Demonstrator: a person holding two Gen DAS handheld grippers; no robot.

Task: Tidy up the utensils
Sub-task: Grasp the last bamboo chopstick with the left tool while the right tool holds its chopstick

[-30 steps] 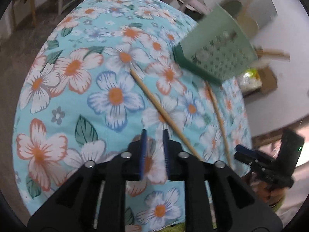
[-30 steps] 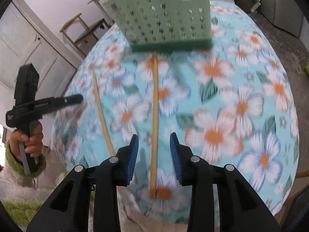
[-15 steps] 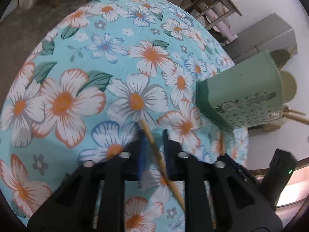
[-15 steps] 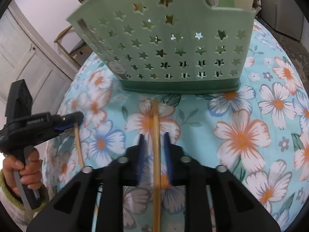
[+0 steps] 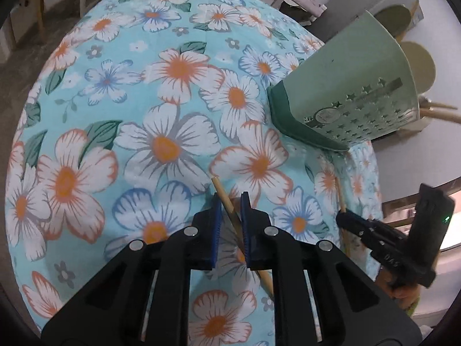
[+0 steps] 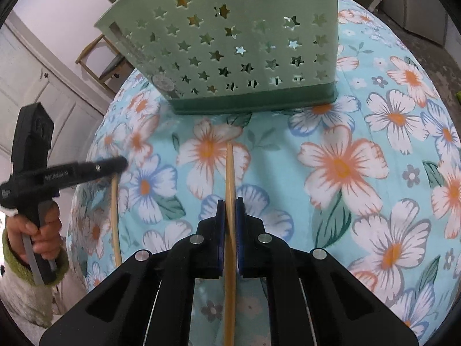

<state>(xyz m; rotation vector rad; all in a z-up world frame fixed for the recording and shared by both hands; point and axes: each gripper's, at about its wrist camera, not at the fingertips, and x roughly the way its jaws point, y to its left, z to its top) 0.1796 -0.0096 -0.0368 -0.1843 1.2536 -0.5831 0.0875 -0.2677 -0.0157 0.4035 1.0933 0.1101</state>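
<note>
Two wooden chopsticks lie on a round table with a flowered blue cloth (image 5: 115, 57). One chopstick (image 5: 219, 191) runs slantwise between the blue pads of my left gripper (image 5: 230, 199), which is shut on it. The other chopstick (image 6: 229, 167) points at the basket, and my right gripper (image 6: 230, 201) is shut on it. A green basket (image 6: 230, 52) with star-shaped holes stands just beyond that chopstick's tip, and it sits at the upper right in the left wrist view (image 5: 345, 86). Each wrist view shows the other gripper: left gripper (image 6: 121, 163), right gripper (image 5: 344, 219).
Pale round utensil heads (image 5: 417, 63) and wooden handles (image 5: 438, 112) stick out of the basket. The table's edge curves close on both sides. A wooden chair (image 6: 100, 57) and a white door (image 6: 28, 86) stand beyond it. A hand in a green cuff (image 6: 43, 239) holds the left gripper.
Both grippers moved forward over the table toward the basket. The right jaws closed from wide apart onto their chopstick. The left jaws, empty a second ago, now have a chopstick between them.
</note>
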